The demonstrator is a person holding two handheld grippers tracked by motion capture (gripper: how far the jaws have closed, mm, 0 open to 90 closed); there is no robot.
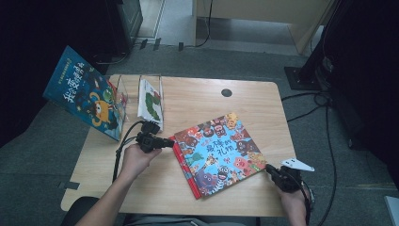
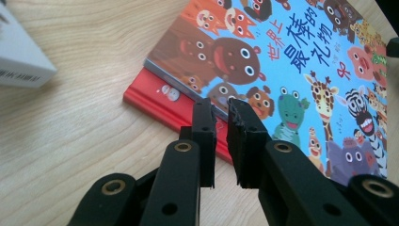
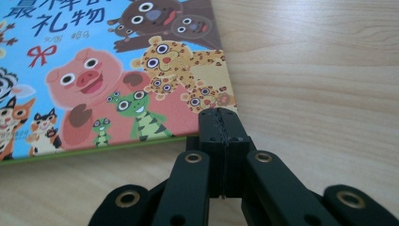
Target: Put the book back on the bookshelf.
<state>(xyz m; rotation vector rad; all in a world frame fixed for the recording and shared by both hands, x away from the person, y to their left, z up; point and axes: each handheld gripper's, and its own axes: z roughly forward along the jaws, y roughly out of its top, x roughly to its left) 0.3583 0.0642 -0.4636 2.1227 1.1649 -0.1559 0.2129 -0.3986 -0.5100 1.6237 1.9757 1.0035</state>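
A picture book [image 1: 219, 150] with cartoon animals on a blue cover lies flat on a thinner red book [image 1: 184, 172] in the middle of the wooden table [image 1: 197, 103]. My left gripper [image 1: 169, 141] points at the books' left edge. In the left gripper view its jaws [image 2: 221, 106] stand a narrow gap apart, tips over the edge where the picture book [image 2: 301, 61] meets the red book [image 2: 155, 94], nothing pinched. My right gripper [image 1: 269, 168] sits at the picture book's near right corner. Its jaws [image 3: 221, 115] are pressed together, empty, just beside the corner of the picture book [image 3: 94, 70].
A blue book [image 1: 82, 92] leans over the table's far left edge against a clear holder [image 1: 120, 87]. A white book with a green caterpillar [image 1: 150, 101], [image 2: 19, 61] stands beside it. A dark round hole [image 1: 226, 92] marks the table's far side. Cables trail on the floor at right.
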